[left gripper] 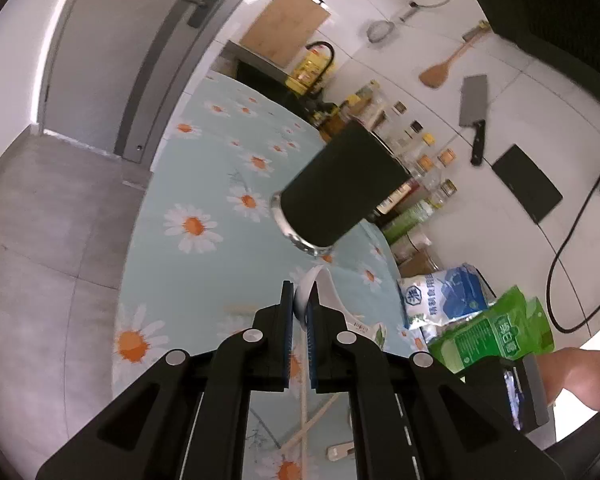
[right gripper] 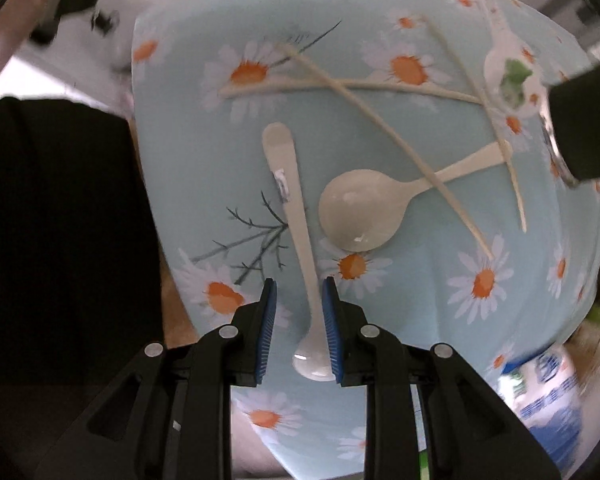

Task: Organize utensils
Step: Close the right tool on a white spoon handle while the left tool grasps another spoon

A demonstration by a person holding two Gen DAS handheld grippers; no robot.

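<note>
- Table (right gripper: 188, 168) wears a pale blue cloth printed with daisies; its far edge, in the left wrist view, runs along a tiled wall lined with jars and bottles
- Holder (left gripper: 340, 184), a dark cylinder with a shiny metal rim, stands on the cloth near that far edge; in the right wrist view only a part of it shows at the right side
- Left gripper (left gripper: 300, 308) is clenched on a white spoon (left gripper: 324, 280), held above the cloth just short of the holder; the pads pinch it near the bowl
- Right gripper (right gripper: 299, 316) points down at the table, jaws partly apart, straddling a long slim spoon (right gripper: 296, 208); whether the pads press on it I cannot tell
- Round spoon (right gripper: 356, 212) lies just beside the slim one, bowl up, handle running toward the holder side
- Chopsticks (right gripper: 380, 120) lie scattered and crossed in the middle of the cloth, one across the round spoon's handle
- Another spoon (right gripper: 504, 56), with a green mark in its bowl, is blurred near the holder
- Salt bag (left gripper: 444, 292) and a green packet (left gripper: 496, 332) sit at the wall edge
</note>
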